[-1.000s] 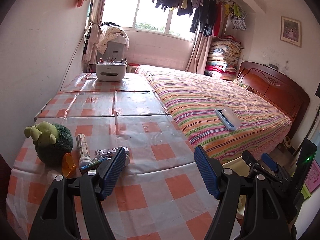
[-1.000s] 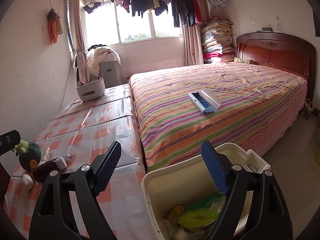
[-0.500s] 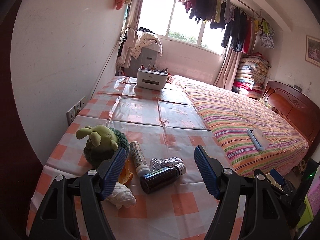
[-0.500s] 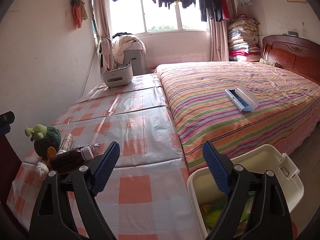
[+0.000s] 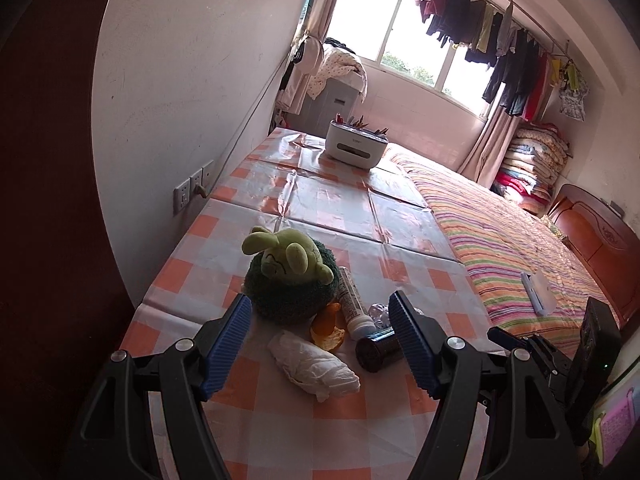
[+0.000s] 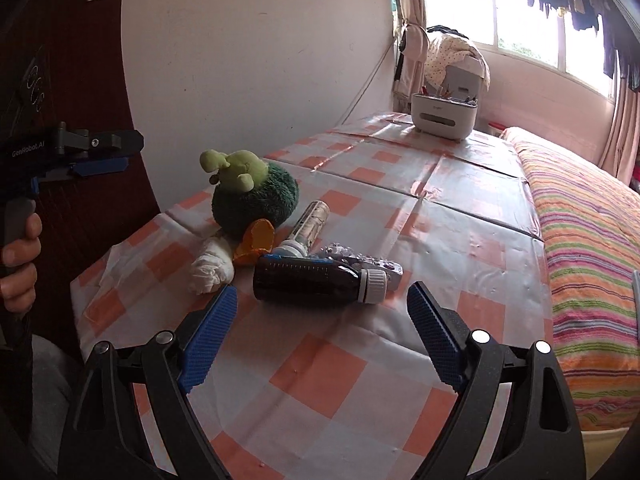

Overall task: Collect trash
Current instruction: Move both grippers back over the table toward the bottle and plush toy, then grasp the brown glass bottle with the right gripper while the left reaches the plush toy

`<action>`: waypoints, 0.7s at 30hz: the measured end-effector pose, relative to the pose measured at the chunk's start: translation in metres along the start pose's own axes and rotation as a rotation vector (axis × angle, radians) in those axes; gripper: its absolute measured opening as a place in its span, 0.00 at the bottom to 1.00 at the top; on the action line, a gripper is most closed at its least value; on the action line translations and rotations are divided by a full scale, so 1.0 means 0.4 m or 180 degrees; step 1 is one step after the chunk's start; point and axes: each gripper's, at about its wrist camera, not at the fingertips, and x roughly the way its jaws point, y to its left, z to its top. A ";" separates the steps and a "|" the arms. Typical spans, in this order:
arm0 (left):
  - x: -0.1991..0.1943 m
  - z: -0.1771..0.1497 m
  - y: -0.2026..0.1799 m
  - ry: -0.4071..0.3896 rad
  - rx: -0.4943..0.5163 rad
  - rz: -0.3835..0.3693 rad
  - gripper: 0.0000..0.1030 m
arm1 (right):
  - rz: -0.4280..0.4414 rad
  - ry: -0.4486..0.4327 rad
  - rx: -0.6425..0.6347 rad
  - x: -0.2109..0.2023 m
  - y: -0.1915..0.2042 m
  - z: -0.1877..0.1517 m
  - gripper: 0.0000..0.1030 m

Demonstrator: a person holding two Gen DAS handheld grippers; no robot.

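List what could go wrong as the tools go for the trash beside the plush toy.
1. The dark bottle lies on its side, so it may roll when the open right tool closes on it.
2. The tissue wad, orange peel and tube lie tight against the plush toy; the open left tool could catch the toy instead.

A lived-in home bedroom.
A striped bed [image 5: 520, 248] with wooden headboard [image 5: 596, 240] stood under hanging laundry [image 5: 500, 52], folded quilts [image 5: 532, 164] stacked beside.
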 end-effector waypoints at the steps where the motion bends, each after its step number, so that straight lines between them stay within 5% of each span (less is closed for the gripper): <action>1: 0.000 0.002 0.011 0.0011 -0.0028 -0.0019 0.67 | 0.0087 0.0029 -0.0257 0.013 0.015 0.012 0.83; 10: 0.034 0.034 0.047 0.0075 -0.0061 -0.0144 0.67 | 0.0629 0.0507 -0.1510 0.159 0.061 0.073 0.82; 13: 0.068 0.046 0.036 0.0150 0.0036 -0.0192 0.67 | 0.0688 0.0753 -0.1683 0.214 0.061 0.070 0.79; 16: 0.106 0.054 0.025 0.0227 0.0092 -0.0183 0.67 | 0.0670 0.1014 -0.1799 0.270 0.053 0.062 0.64; 21: 0.168 0.062 0.027 0.0371 0.0057 -0.0110 0.67 | 0.0693 0.1170 -0.1777 0.305 0.029 0.066 0.57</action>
